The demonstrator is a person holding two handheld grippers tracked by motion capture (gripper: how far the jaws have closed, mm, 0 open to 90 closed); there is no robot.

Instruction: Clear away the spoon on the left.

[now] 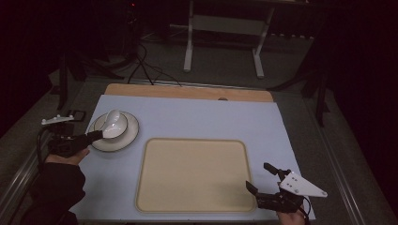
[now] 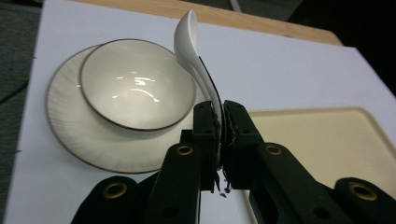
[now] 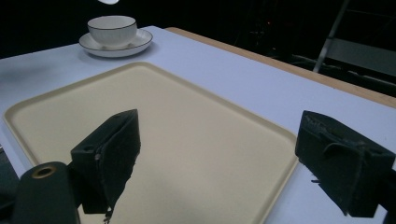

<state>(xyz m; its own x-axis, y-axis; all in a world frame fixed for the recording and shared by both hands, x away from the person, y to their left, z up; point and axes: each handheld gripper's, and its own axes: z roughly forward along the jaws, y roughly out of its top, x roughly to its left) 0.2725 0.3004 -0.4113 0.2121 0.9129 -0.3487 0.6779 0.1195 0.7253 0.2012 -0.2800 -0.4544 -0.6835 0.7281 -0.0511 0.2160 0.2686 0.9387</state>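
Black jaws of my left gripper [image 2: 218, 122] rise from the bottom of the left gripper view, clenched on the handle of a white ceramic spoon [image 2: 194, 56], whose scoop end points up toward the top centre of the frame. Just left of the spoon sits a white bowl [image 2: 135, 84] with a dark rim, resting on a ribbed white saucer [image 2: 70, 123]; I cannot tell whether the spoon touches the bowl's rim. In the high view the same gripper [image 1: 96, 136] lies at the left middle of the frame, with my hand [image 1: 65, 157] behind it, and the spoon [image 1: 111, 118] shows over the bowl [image 1: 117, 126] on the saucer [image 1: 129, 140].

My right gripper [image 1: 260, 177] is at the lower right of the high view, released, its jaws standing wide apart with nothing between them, just beside the right edge of a beige tray [image 1: 192, 173]. Through the right gripper view the tray [image 3: 163, 121] spreads between the jaws, with the bowl [image 3: 112, 29] and saucer [image 3: 140, 44] at the upper left, well apart from that gripper. Everything rests on a pale blue mat [image 1: 211, 117] covering the table [image 1: 187, 91].
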